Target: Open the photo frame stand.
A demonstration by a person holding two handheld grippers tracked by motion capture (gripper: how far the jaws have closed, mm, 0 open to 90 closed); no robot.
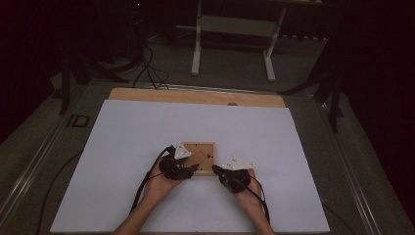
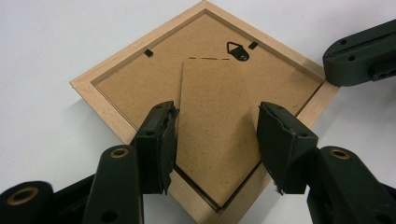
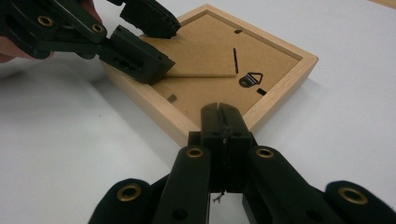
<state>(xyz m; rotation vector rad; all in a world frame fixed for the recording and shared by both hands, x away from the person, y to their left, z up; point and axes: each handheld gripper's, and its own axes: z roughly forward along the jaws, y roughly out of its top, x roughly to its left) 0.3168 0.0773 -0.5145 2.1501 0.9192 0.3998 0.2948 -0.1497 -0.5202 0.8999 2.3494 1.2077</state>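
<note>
Here, a square light-wood picture frame [image 1: 201, 157] lies face down on the smooth white sheet covering the desk [image 1: 122, 147], near the desk's front edge and between the two hands. Its back is a matte brown fibreboard panel [image 2: 140, 84] with a small black metal hanger [image 2: 238, 50] and black retaining tabs. At the left, the left gripper [image 2: 215, 135] reaches over the frame's near corner with its black jaws standing apart, one on each side of the raised brown fibreboard easel leg [image 2: 215, 126]; the pads sit beside the leg's edges rather than pressing them. At the right, the right gripper [image 3: 223, 122] has its jaws closed tight together, holding nothing, the tips resting against the frame's wooden rim.
</note>
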